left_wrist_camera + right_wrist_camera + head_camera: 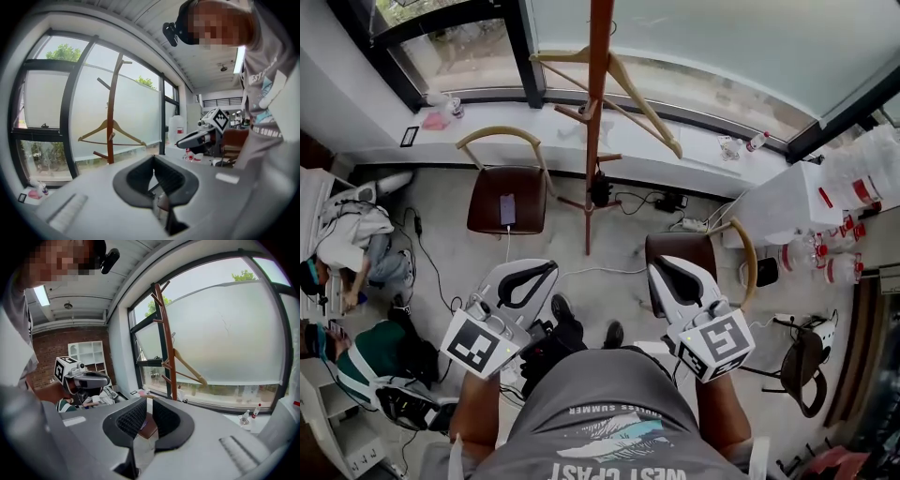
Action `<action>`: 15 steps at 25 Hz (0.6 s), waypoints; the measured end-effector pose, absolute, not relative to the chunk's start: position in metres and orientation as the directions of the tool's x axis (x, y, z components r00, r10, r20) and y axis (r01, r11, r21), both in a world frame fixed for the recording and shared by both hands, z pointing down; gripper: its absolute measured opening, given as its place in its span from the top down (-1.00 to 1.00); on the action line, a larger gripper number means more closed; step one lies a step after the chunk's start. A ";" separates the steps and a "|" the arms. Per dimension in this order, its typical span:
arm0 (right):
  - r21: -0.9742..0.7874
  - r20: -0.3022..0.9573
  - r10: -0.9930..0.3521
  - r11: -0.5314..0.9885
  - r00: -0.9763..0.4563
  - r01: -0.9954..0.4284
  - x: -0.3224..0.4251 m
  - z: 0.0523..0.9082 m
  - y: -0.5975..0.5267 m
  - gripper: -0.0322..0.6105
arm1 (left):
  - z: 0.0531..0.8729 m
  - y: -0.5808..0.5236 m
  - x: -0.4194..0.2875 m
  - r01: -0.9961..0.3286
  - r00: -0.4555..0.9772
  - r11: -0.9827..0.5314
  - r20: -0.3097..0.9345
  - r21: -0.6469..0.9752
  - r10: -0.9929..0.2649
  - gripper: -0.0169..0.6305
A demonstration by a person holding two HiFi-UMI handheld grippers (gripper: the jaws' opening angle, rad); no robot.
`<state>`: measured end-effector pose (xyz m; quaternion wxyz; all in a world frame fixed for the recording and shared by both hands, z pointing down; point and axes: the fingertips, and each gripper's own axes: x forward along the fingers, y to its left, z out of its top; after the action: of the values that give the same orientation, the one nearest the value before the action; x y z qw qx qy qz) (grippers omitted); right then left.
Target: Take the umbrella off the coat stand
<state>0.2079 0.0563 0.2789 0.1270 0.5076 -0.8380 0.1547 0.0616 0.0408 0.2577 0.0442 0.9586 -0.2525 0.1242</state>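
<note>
The wooden coat stand (598, 94) rises in front of the window with a wooden hanger (628, 84) on one of its pegs. I see no umbrella on it in any view. The stand (111, 117) and the hanger (110, 133) are left of centre in the left gripper view. In the right gripper view the stand (168, 343) is just right of centre. My left gripper (551, 267) is held low, short of the stand, its tips (153, 158) touching with nothing held. My right gripper (654, 267) is beside it, a narrow empty gap showing between its jaws (147, 401).
A brown chair (506, 199) with a phone (507, 209) on its seat stands left of the stand. A second chair (684, 251) lies below my right gripper. People sit on the floor at the left (356, 253). A white table (787, 202) with bottles is at the right, and cables (666, 202) lie by the stand's base.
</note>
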 end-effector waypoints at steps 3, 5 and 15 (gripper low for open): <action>-0.130 0.377 -0.820 0.414 -0.431 -0.901 0.197 0.282 0.040 0.77 | 0.259 0.019 0.051 -0.473 0.855 -0.880 0.257 0.030 -0.451 0.94; -0.129 0.380 -0.826 0.399 -0.417 -0.908 0.189 0.283 0.030 0.77 | 0.260 0.007 0.045 -0.458 0.864 -0.888 0.253 0.034 -0.435 0.94; -0.116 0.421 -0.838 0.330 -0.348 -0.937 0.157 0.305 -0.005 0.74 | 0.273 -0.038 0.009 -0.400 0.896 -0.915 0.237 0.059 -0.376 0.94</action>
<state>0.1570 -0.0046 0.3049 0.1442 0.5527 -0.8027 0.1715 0.0089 -0.0384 0.2731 0.0530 0.9721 -0.1995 0.1111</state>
